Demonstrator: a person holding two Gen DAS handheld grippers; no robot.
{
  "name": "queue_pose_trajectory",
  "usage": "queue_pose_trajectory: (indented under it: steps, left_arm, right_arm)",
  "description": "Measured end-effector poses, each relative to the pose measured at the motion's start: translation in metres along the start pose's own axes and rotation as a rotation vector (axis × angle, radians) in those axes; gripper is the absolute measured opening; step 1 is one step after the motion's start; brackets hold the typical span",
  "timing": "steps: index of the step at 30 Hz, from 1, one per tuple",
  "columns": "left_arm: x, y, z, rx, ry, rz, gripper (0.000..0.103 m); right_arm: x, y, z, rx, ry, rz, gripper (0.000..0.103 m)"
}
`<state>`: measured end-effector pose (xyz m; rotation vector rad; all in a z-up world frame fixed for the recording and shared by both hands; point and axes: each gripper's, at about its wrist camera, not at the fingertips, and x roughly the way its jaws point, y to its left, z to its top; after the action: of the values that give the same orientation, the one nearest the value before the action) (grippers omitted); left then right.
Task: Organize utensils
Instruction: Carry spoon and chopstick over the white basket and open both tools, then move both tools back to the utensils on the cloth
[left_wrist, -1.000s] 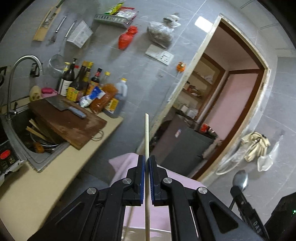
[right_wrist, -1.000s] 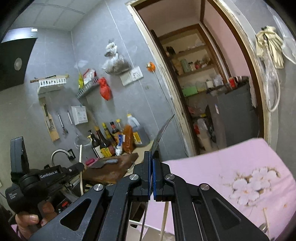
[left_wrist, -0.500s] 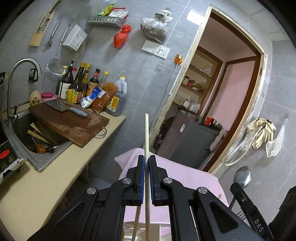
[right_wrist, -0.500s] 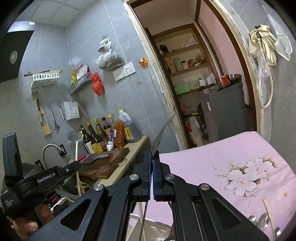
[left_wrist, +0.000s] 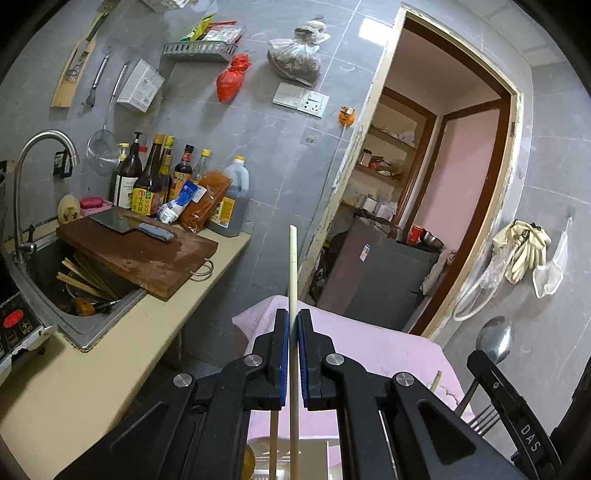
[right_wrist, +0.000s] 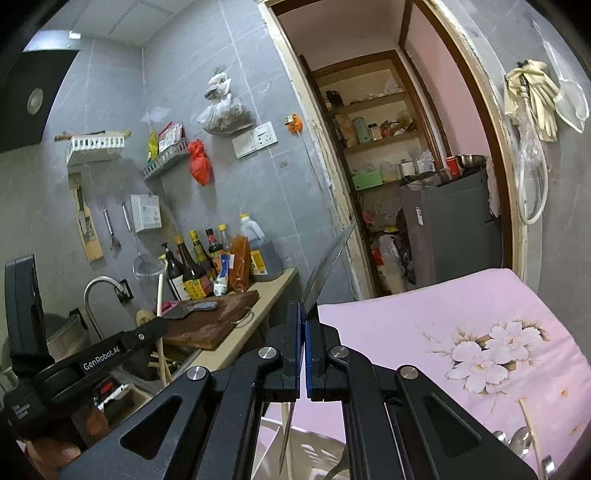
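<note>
The chopstick (left_wrist: 293, 266) was a pale, slim wooden stick, smooth and straight, with a rounded upper end. The left gripper (left_wrist: 291, 325) was clenched on it, the blue pads pressed against both sides of its shaft partway along. The stick's long axis ran from 6 o'clock to 12 o'clock in the left wrist view, its upper end rising well past the fingertips toward the grey tiled wall (left_wrist: 280, 155) and its lower end passing down between the black fingers. A second pale stick (left_wrist: 273, 443) stood just beside it, at 7 o'clock of the grip, inside a light-coloured holder (left_wrist: 317, 446) whose shape was mostly hidden. The knife (right_wrist: 325, 266) in the right wrist view showed a thin, shiny, curved blade with a sharp tip. The right gripper (right_wrist: 303, 314) was clenched on it, its pads closed flat against the blade. The blade's tip pointed toward 1 o'clock, and its long axis ran down through the fingers to a narrow end at 6 o'clock. Both tools were held above a pink flowered cloth (right_wrist: 424, 314). At the cloth's 4 o'clock corner lay spoons (right_wrist: 519, 443) and another stick (right_wrist: 530, 424). From the left wrist view, a spoon (left_wrist: 494, 339) stood up near 4 o'clock beside the right gripper's body.
</note>
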<state>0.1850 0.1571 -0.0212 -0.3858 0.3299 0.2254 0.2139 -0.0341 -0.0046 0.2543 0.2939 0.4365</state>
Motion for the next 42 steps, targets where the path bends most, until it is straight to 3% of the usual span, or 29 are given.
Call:
queue_pose_trajectory:
  steps: [16, 21, 23, 25, 27, 30, 35, 40, 42]
  left_arm:
    - [-0.012, 0.002, -0.007, 0.057, 0.093, -0.023, 0.005]
    - [-0.016, 0.003, -0.006, 0.079, 0.122, -0.02, 0.007]
    - [-0.018, 0.003, -0.005, 0.081, 0.132, -0.023, 0.01]
    - [-0.021, 0.004, -0.005, 0.074, 0.138, -0.028, 0.022]
    - [-0.025, 0.004, -0.004, 0.058, 0.135, -0.036, 0.031]
    - [-0.03, 0.001, -0.002, 0.057, 0.13, -0.038, 0.038]
    - [-0.038, -0.011, 0.003, 0.073, 0.117, -0.039, 0.067]
    - [-0.046, -0.033, 0.005, 0.123, 0.089, -0.036, 0.094]
    - [-0.05, -0.044, 0.004, 0.147, 0.071, -0.028, 0.099]
  right_arm:
    - [-0.007, 0.006, 0.003, -0.102, 0.096, 0.012, 0.004]
    - [-0.009, 0.007, 0.002, -0.107, 0.119, 0.03, 0.014]
    - [-0.013, 0.007, 0.003, -0.108, 0.112, 0.033, 0.025]
    - [-0.018, 0.005, 0.006, -0.1, 0.104, 0.034, 0.033]
    - [-0.022, 0.002, 0.009, -0.095, 0.094, 0.035, 0.034]
    - [-0.03, -0.003, 0.016, -0.092, 0.08, 0.023, 0.036]
    - [-0.051, -0.014, 0.031, -0.09, 0.038, -0.02, 0.069]
    - [-0.073, -0.031, 0.043, -0.095, 0.015, -0.093, 0.091]
    - [-0.082, -0.04, 0.048, -0.104, 0.009, -0.128, 0.096]
